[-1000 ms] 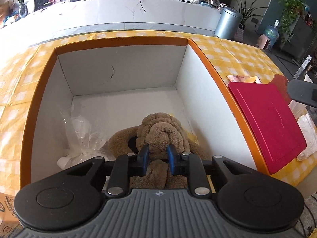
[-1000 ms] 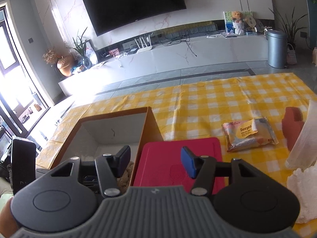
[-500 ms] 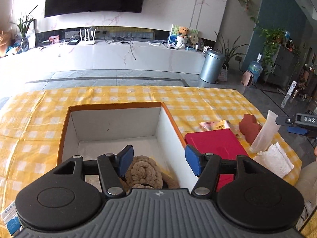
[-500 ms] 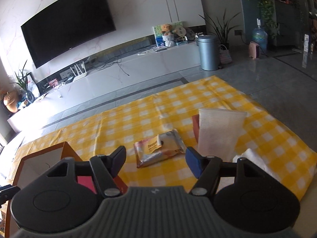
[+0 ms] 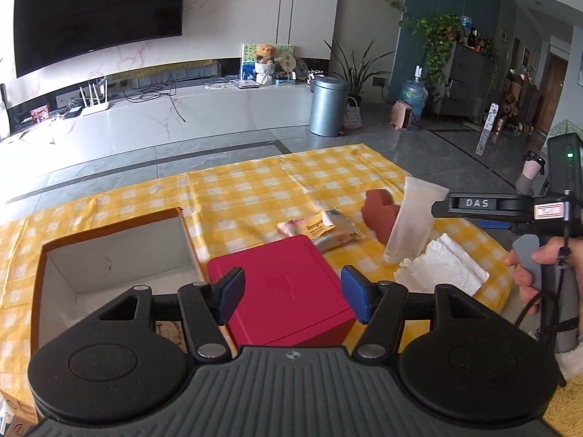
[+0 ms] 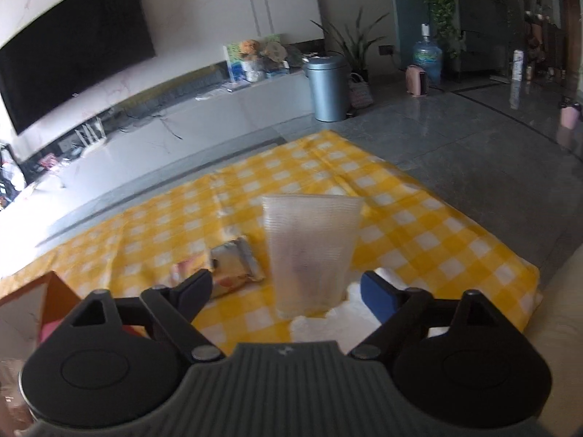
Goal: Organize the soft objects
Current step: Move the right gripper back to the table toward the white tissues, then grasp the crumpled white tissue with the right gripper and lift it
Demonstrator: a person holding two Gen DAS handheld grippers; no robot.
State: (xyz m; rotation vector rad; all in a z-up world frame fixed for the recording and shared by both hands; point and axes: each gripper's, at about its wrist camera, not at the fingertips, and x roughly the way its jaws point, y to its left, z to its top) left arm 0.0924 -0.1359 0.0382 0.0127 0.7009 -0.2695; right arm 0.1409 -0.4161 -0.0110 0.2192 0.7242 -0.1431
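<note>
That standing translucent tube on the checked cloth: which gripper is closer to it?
Right. The right gripper is open just in front of the translucent tube, lined up with it. The left gripper hovers open over the red box, farther away.

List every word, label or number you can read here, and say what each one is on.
"DAS": on the black bar of the right gripper.
"Deeyeo", roughly: on the wipes packet; its smaller print is unreadable.
Red box lid: embossed mark, illegible.
Carton corner: print too small.
</note>
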